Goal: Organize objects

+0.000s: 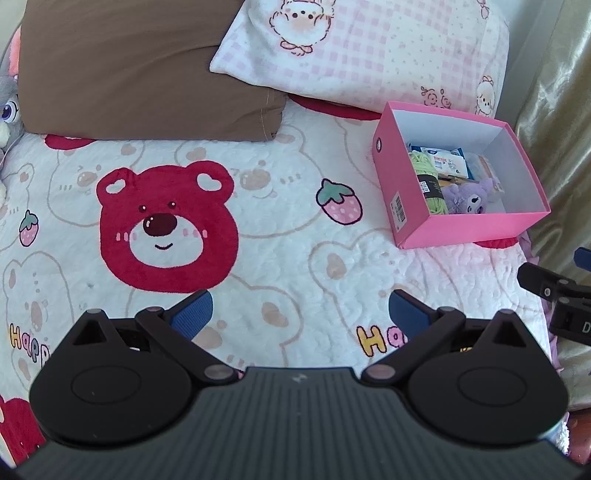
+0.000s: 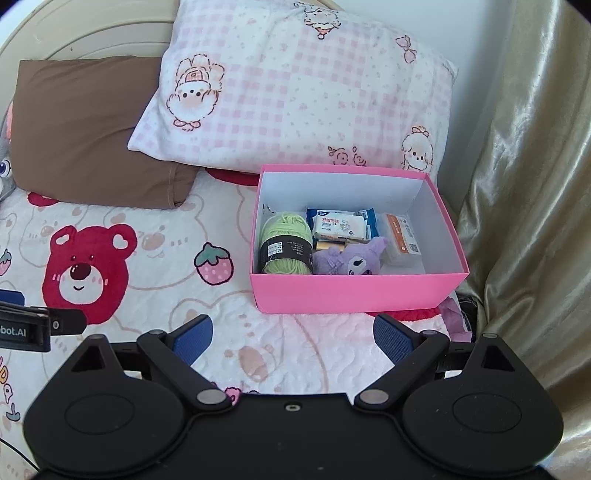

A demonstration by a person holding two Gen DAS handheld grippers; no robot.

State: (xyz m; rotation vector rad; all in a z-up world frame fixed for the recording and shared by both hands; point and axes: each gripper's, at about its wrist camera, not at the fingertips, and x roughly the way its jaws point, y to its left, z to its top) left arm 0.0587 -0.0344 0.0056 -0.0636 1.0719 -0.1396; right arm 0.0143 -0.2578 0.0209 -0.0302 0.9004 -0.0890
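Note:
A pink box [image 2: 354,291] with a white inside stands on the bed's bear-print blanket [image 2: 155,295]; it also shows in the left wrist view [image 1: 476,229]. Inside lie a green yarn ball [image 2: 284,243], a purple plush toy [image 2: 351,262], a white wipes pack [image 2: 338,225] and an orange-white packet [image 2: 400,240]. My right gripper [image 2: 293,341] is open and empty, just in front of the box. My left gripper [image 1: 301,314] is open and empty, over the blanket to the left of the box.
A brown pillow [image 2: 88,129] and a pink checked pillow [image 2: 295,92] lie behind the box. A gold curtain [image 2: 524,184] hangs at the right. A grey plush toy [image 1: 7,110] sits at the far left. A bed headboard [image 2: 92,29] is behind.

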